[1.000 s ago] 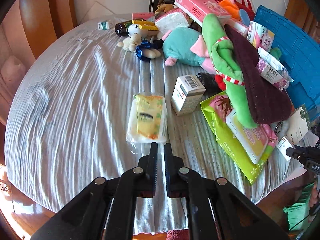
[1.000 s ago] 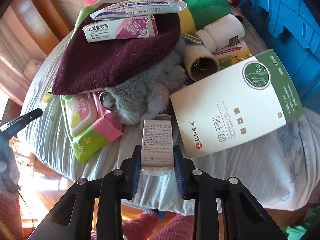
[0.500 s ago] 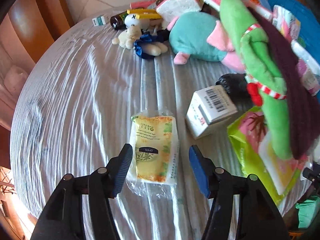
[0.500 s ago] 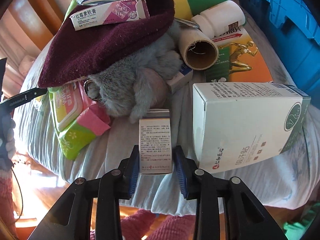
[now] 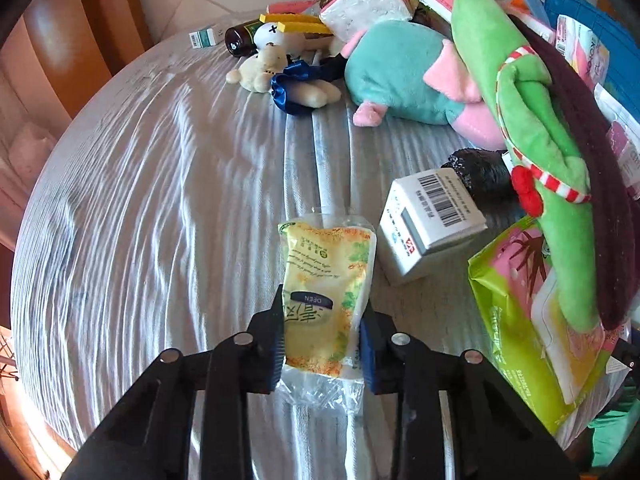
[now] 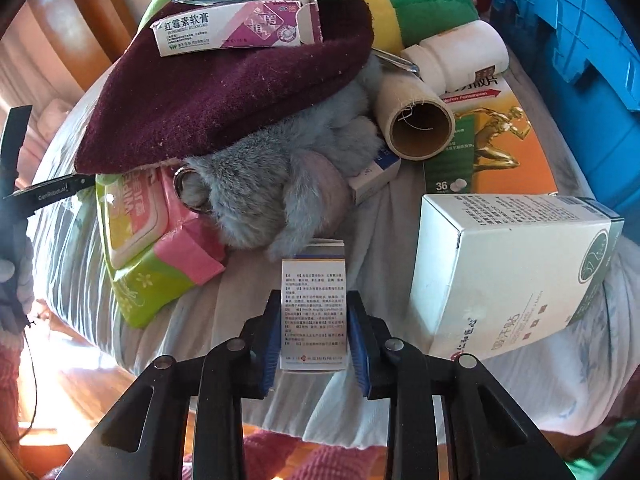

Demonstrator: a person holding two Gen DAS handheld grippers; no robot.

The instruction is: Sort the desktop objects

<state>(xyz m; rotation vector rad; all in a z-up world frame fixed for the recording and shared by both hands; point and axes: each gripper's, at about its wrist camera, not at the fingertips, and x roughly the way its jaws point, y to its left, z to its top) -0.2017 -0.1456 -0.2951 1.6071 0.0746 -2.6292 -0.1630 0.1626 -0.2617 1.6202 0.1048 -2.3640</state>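
Closing on the yellow tissue packet (image 5: 326,296), the left gripper (image 5: 323,344) has its pads against the wrapper while the packet lies on the striped tablecloth (image 5: 160,200). The right gripper (image 6: 314,336), jaws closing, pinches a small medicine box (image 6: 313,312) by its sides. Beyond, the heap of plush toys (image 5: 404,68), boxes and wipes looks unsorted; the blue crate (image 6: 580,28) stands behind, so most sorting seems left.

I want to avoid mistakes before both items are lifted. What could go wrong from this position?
1. The left hand-held gripper is closing on a soft yellow tissue pack; its loose clear wrapper may slip or crumple.
2. The right hand-held gripper is closing on a small white medicine box beside a tilted white carton, which might topple when the box is lifted.
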